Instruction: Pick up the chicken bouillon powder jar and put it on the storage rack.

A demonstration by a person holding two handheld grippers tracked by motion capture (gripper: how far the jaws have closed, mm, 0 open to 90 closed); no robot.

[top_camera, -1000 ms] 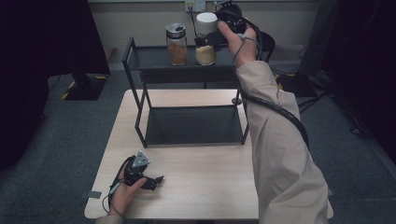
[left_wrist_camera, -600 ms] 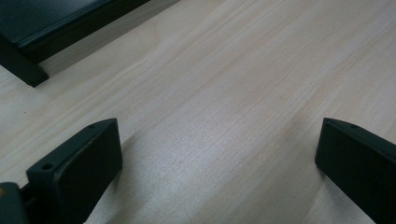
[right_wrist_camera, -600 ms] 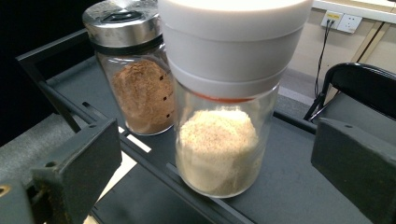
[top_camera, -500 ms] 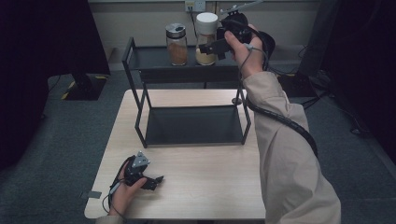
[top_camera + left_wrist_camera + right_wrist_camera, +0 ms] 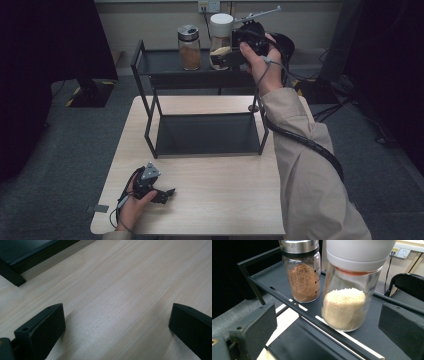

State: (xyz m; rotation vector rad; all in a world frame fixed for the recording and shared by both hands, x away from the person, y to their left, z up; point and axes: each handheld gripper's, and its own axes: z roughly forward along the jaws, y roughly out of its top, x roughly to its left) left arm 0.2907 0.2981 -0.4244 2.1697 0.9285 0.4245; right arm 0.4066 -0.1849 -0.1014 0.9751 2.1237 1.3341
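While the left gripper [image 5: 167,192] lies idle on the near part of the wooden table [image 5: 215,210], its jaws stand wide apart over bare wood and hold nothing, with a corner of the black rack [image 5: 15,265] just beyond them. Past it, the rack's lower shelf [image 5: 207,135] has nothing on it. Farther off, on the rack's top shelf [image 5: 165,62], stand two jars: a brown-powder jar [image 5: 189,47] with a metal cap and, just beside it to the right, a white-lidded jar [image 5: 220,35] of pale grains, both upright and resting on the shelf. The right gripper [image 5: 225,56] is up at that shelf, level with the white-lidded jar. From the right gripper view, its jaws are wide open, one on each side of the jar [image 5: 347,302] but short of the glass, touching nothing. By my reading, the placing of this jar on the top shelf looks done, or else a pick-up has not yet begun; the pictures cannot settle which, and what remains is either to pull the right gripper clear or to close on the jar
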